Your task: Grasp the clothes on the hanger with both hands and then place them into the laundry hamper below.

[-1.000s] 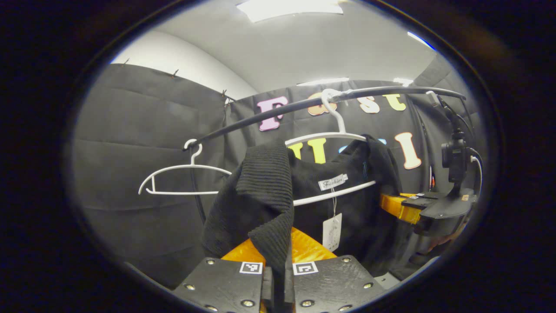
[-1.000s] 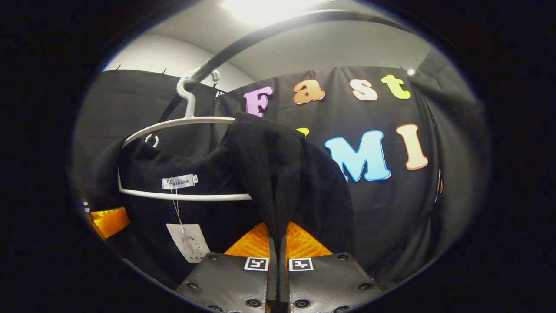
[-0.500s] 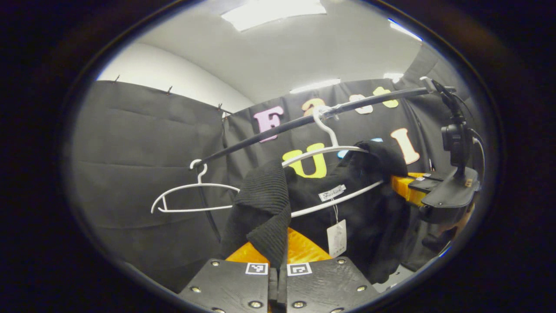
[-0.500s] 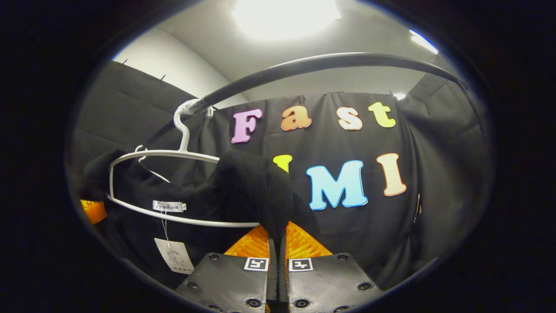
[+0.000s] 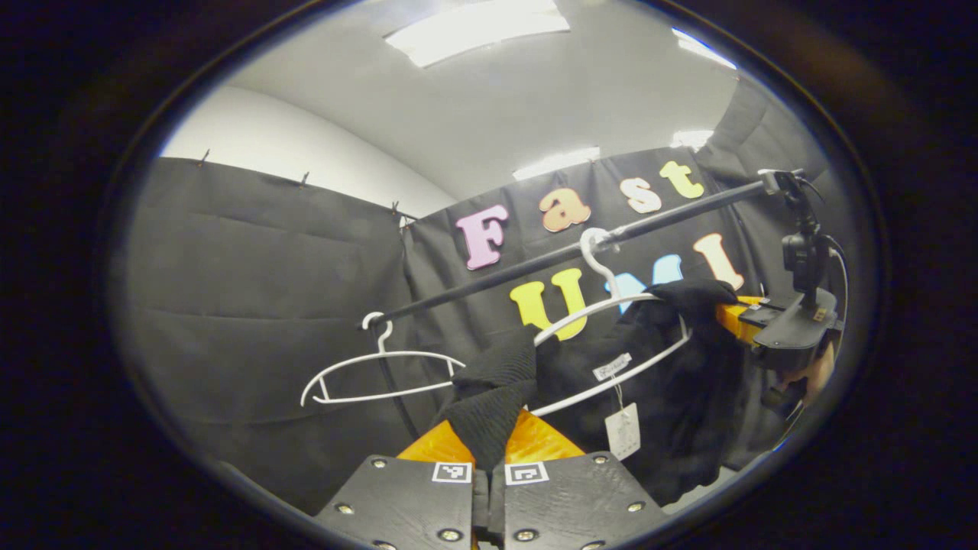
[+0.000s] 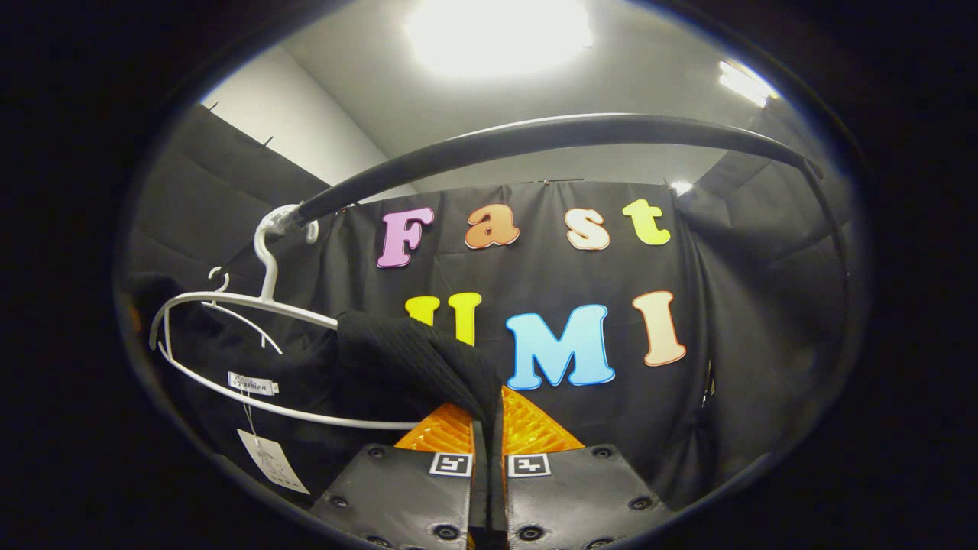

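At the moment I inspected, my left gripper (image 5: 487,466) had its fingers pressed together on a ribbed fold of the black garment (image 5: 657,397), the cloth rising out from between the fingertips. My right gripper (image 6: 487,451) was likewise pinched on the opposite shoulder of the same garment (image 6: 412,359), the knit bunching just above its fingertips.

In the left gripper view the garment stretched from my fingers away to the right, toward the far right gripper (image 5: 733,321), so its long axis ran roughly level between the two grips, with the body sagging below that line. The neck label (image 5: 613,366) and a hanging paper tag (image 5: 623,430) sat between the two grips, the tag dangling downward.

The white hanger (image 5: 611,336) was hooked on the black rail (image 5: 565,252) above and beyond my left fingers, tilted, its lower bar crossing the garment's neck opening. I could not tell whether the cloth was resting on the hanger's arms. A second, bare white hanger (image 5: 382,374) hung on the same rail to the left of my left fingers.

In the right gripper view the hanger (image 6: 229,305) lay up and left of the fingers, and the rail (image 6: 550,134) arched overhead. A hand (image 5: 817,374) showed behind the far gripper.
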Tool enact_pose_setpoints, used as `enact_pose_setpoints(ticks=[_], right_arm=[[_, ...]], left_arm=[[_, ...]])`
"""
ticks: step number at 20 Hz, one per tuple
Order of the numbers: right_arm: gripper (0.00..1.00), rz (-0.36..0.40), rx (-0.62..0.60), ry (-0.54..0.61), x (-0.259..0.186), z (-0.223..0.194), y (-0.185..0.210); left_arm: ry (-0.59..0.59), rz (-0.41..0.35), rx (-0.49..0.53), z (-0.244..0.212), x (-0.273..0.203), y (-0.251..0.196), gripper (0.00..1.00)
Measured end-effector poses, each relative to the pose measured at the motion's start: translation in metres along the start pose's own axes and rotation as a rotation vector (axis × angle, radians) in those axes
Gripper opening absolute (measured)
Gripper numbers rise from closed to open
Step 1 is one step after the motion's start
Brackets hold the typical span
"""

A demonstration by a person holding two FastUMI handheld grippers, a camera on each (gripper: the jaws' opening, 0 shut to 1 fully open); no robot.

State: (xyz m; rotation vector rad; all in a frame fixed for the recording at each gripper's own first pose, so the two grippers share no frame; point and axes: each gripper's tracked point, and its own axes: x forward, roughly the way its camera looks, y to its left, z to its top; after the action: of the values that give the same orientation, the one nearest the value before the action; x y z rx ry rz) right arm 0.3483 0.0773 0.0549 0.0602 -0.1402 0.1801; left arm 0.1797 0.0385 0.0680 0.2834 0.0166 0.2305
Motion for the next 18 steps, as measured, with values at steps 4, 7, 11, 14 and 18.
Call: enact_pose_setpoints(ticks=[4,7,11,14,18], right_arm=[[0.03,-0.03,-0.003,-0.029,0.015,0.009,-0.014],[0.03,-0.046,-0.009,-0.036,0.023,0.007,-0.024],[0.03,-0.059,-0.011,-0.027,0.033,0.001,-0.031],[0.03,-0.075,0.017,0.004,0.042,-0.011,-0.04],[0.02,-0.07,0.047,0.065,0.048,-0.032,-0.045]], left_arm=[[-0.045,0.034,0.004,0.02,0.014,0.026,0.01],[-0.063,0.039,-0.009,0.029,0.025,0.036,0.0],[-0.072,0.026,-0.03,0.026,0.043,0.05,0.0],[-0.059,-0.002,-0.067,0.011,0.054,0.056,0.01],[0.017,-0.017,-0.153,-0.029,0.066,0.068,0.01]])
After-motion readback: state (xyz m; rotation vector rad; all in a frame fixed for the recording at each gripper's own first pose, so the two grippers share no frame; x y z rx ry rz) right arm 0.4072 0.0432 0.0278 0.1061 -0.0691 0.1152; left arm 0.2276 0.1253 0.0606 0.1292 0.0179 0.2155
